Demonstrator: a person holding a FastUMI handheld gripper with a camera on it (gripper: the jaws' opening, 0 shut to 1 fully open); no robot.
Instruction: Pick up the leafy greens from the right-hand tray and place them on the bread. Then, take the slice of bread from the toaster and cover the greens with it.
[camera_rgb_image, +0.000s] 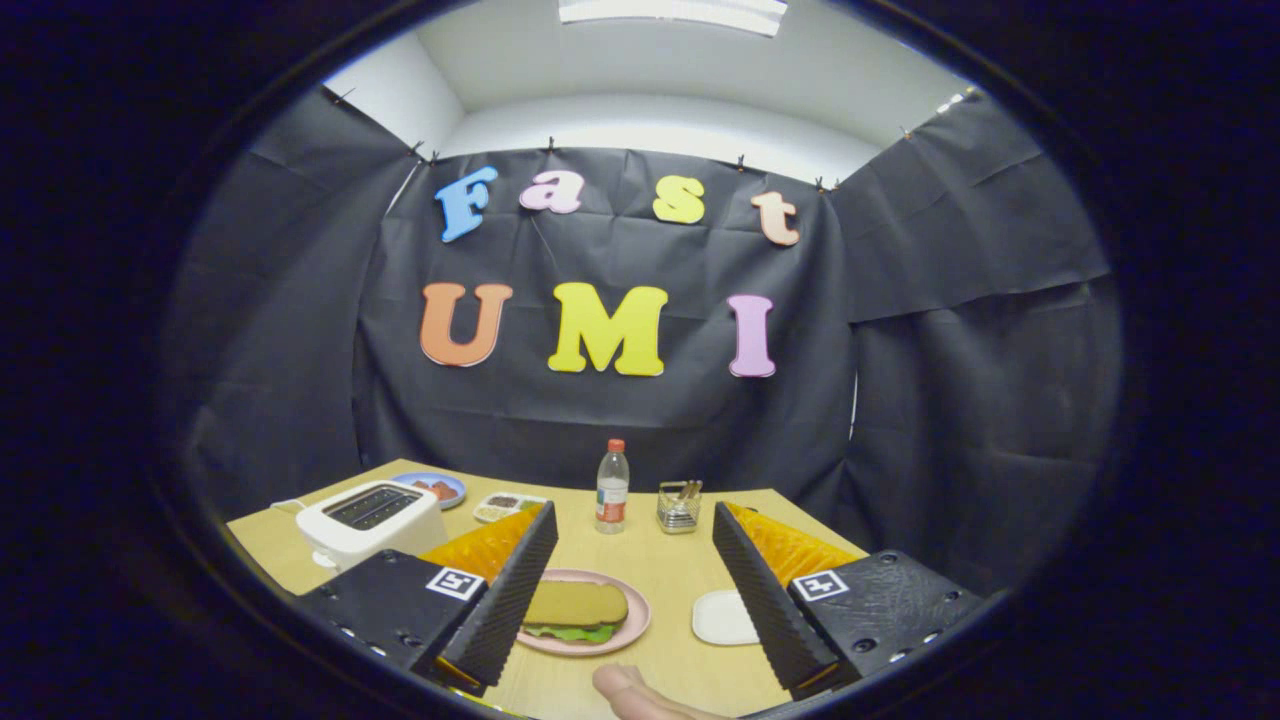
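On the pink plate (638, 612) lies a sandwich: a brown bread slice (575, 603) on top with leafy greens (570, 632) showing under its near edge. The plate sits on the wooden table between my two fingers, closer to the left one. My gripper (634, 520) is open and holds nothing, raised above the table. The white toaster (368, 521) stands beyond the left finger, its slots dark. A small white tray (722, 617) lies by the right finger, with nothing on the part I see.
A plastic bottle (611, 486) with a red cap and a metal rack (679, 505) stand at the table's far edge. A blue plate (436, 488) with red food and a small dish (504, 506) lie behind the toaster. A person's fingertip (630, 690) shows at the near table edge.
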